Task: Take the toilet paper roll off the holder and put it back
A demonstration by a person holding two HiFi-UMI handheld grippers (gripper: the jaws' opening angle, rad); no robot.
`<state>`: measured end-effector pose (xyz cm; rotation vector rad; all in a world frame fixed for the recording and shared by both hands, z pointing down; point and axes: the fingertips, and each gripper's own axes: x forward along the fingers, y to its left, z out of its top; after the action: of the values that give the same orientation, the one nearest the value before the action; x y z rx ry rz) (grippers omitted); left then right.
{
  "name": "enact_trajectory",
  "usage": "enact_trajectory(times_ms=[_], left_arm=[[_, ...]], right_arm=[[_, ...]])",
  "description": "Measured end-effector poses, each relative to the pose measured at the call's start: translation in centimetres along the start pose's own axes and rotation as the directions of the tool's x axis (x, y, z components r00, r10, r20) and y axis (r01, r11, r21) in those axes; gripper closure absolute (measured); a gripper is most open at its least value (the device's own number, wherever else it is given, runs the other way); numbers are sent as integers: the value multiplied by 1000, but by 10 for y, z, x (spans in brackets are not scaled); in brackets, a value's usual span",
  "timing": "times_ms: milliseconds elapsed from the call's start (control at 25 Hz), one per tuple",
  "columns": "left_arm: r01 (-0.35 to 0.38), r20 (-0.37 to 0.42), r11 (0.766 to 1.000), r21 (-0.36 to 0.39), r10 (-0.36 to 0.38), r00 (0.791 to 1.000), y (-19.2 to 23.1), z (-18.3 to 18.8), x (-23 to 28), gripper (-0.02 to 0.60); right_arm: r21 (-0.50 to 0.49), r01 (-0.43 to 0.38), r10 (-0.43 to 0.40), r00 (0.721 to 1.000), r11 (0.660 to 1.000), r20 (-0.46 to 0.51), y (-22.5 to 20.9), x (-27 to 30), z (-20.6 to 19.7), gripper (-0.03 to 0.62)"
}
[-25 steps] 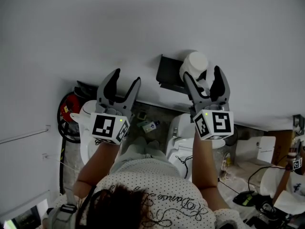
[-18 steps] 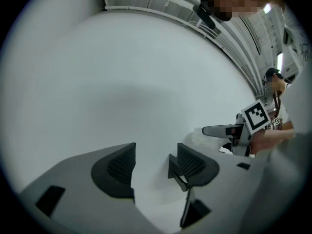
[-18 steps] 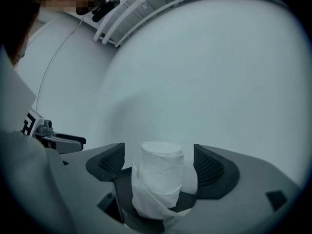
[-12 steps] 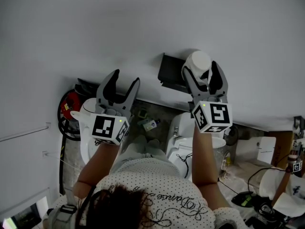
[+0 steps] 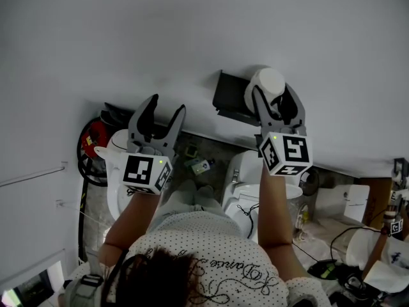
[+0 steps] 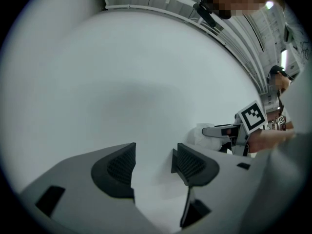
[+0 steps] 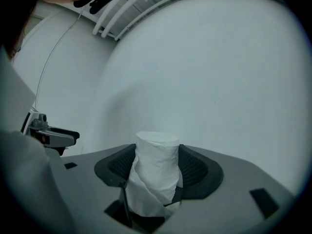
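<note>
Left hand-held gripper [image 5: 166,105] is held before the white wall [image 5: 192,31], jaws wide apart, nothing between them. Right hand-held gripper [image 5: 275,96] has just been closed onto the toilet paper roll [image 5: 268,80], with both pads pressed against its sides. The roll is seen at the right end of the black holder [image 5: 227,98] on the wall.

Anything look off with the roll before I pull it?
On the toilet paper roll, the outer sheet hangs loose, draped diagonally down into the throat of the right gripper, whose jaws have just been closing on it. Nothing else stands out.
</note>
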<state>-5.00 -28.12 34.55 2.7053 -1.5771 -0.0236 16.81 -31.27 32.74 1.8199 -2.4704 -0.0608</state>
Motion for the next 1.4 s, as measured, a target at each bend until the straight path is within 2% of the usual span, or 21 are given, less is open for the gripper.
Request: enact_trajectory(times_ms=[400, 960, 1400], left_arm=[[-2, 15, 1000, 16, 2, 1000, 2, 5, 3, 328], [-2, 44, 1000, 15, 2, 999, 4, 15, -4, 328], [27, 54, 999, 18, -28, 998, -5, 21, -9, 328]], right_arm=[[15, -7, 7, 1000, 1000, 9, -2, 1, 2, 322], [-21, 14, -13, 998, 1000, 66, -4, -18, 36, 324], [-43, 12, -7, 994, 999, 110, 5, -43, 59, 324]])
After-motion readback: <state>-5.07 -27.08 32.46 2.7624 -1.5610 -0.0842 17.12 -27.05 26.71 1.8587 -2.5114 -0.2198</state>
